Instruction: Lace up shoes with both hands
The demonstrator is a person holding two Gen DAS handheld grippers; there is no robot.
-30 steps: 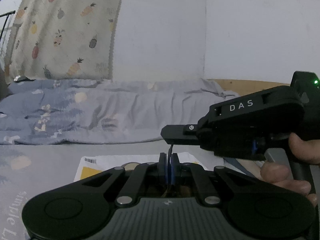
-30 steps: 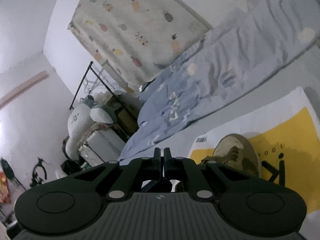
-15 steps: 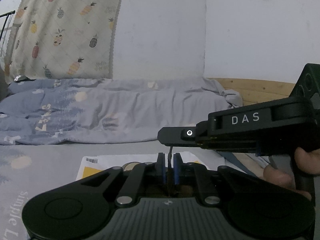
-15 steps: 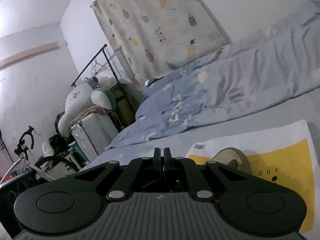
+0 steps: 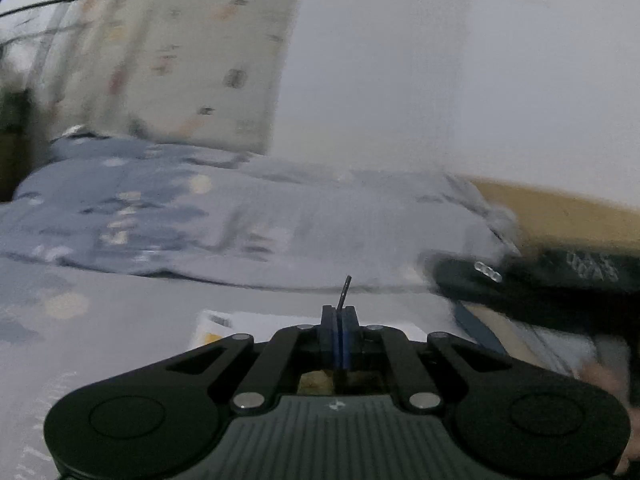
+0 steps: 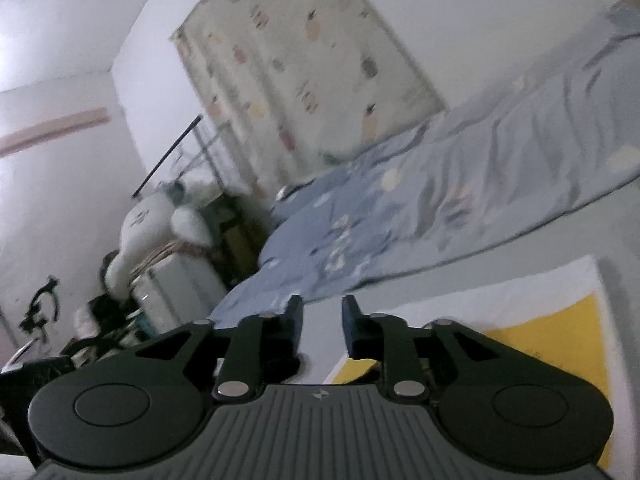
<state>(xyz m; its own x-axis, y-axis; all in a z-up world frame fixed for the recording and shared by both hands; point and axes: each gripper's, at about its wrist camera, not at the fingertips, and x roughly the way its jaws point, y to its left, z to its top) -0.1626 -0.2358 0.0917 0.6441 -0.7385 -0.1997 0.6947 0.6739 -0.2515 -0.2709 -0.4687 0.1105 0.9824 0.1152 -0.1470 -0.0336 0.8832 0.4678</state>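
While its jaws pinch the thin dark lace tip (image 5: 344, 291), the left gripper (image 5: 339, 334) hides most of the tan shoe (image 5: 316, 381) at six o'clock. At three o'clock the blurred right gripper (image 6: 322, 322), freshly parted, holds nothing above the open grey bedsheet (image 6: 500, 280).

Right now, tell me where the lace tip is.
In the left wrist view the lace tip pokes up from between the shut pads of the left gripper, low centre, in front of the blue duvet.

A grey bed (image 6: 624, 232) carries a rumpled blue quilt (image 6: 460, 208) and yellow-and-white sheet (image 6: 552, 332).
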